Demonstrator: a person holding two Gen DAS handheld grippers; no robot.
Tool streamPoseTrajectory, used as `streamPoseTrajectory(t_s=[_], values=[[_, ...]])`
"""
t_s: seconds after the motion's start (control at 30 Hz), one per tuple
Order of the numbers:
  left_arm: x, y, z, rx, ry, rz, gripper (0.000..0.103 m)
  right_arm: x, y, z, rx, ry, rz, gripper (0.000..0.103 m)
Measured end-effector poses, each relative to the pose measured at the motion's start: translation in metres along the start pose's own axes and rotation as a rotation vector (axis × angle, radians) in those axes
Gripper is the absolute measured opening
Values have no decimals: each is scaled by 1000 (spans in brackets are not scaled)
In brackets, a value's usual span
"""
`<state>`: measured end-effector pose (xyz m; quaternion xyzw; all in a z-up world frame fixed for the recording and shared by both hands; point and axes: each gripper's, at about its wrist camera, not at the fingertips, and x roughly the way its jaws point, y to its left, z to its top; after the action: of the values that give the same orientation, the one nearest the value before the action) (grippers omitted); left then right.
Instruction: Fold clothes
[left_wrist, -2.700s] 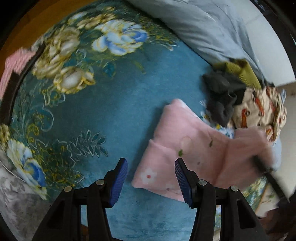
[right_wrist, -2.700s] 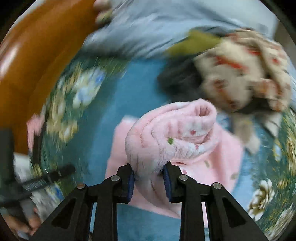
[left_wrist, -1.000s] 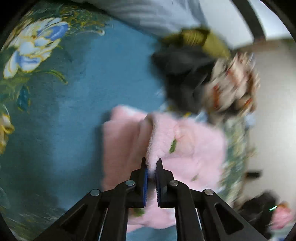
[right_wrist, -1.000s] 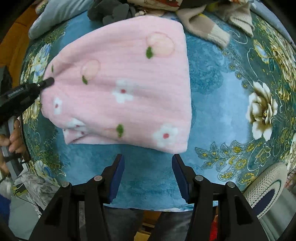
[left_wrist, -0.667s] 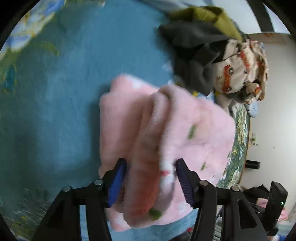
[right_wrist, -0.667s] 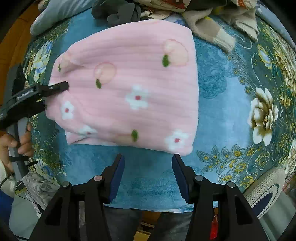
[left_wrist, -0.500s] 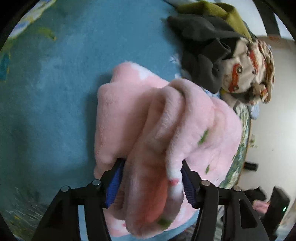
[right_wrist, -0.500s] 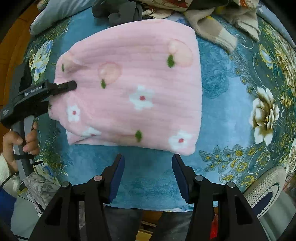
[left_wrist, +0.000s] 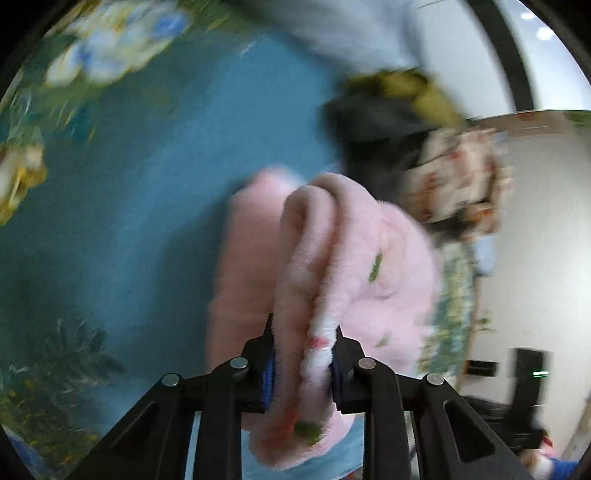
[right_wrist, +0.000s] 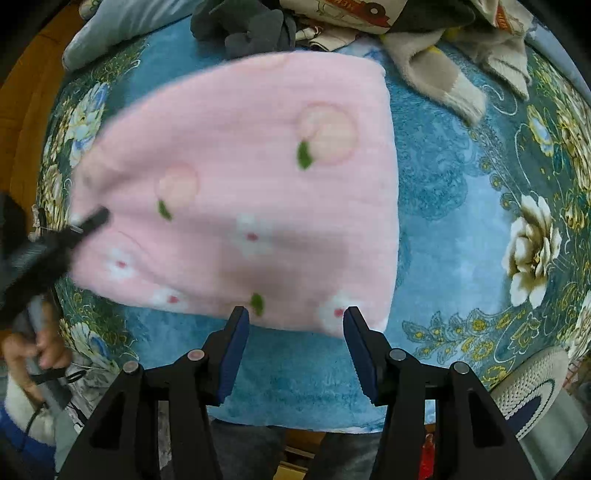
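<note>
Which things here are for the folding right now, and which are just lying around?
For the job:
- pink fleece garment
- left tool, clamped on a fold of it
- right tool, open just short of its near edge

Just lying about:
- pile of unfolded clothes behind it
- floral blue blanket underneath
- grey pillow

I'm seeing fluffy pink fleece garment (right_wrist: 240, 192), plush blue floral blanket (right_wrist: 443, 206), matt black plastic right gripper (right_wrist: 295, 332) with ribbed blue pads (right_wrist: 232, 354)

My grippers (right_wrist: 295, 332) have black ribbed arms, silver screws and blue pads (right_wrist: 234, 350); my sleeve (right_wrist: 22, 439) is blue.
</note>
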<state>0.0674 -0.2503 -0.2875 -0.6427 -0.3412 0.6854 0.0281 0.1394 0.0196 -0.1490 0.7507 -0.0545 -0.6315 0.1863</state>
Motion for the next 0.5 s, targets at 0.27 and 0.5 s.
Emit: streamPoseTrajectory(t_s=[0.27,0.5], values=[[-10,-6,-2,12,17,143,46,-6,1,31,-24,-37,-14,54],[-46,-57,-10,219,-70,135,46,-10,-2,64,-16,-79,-6,54]])
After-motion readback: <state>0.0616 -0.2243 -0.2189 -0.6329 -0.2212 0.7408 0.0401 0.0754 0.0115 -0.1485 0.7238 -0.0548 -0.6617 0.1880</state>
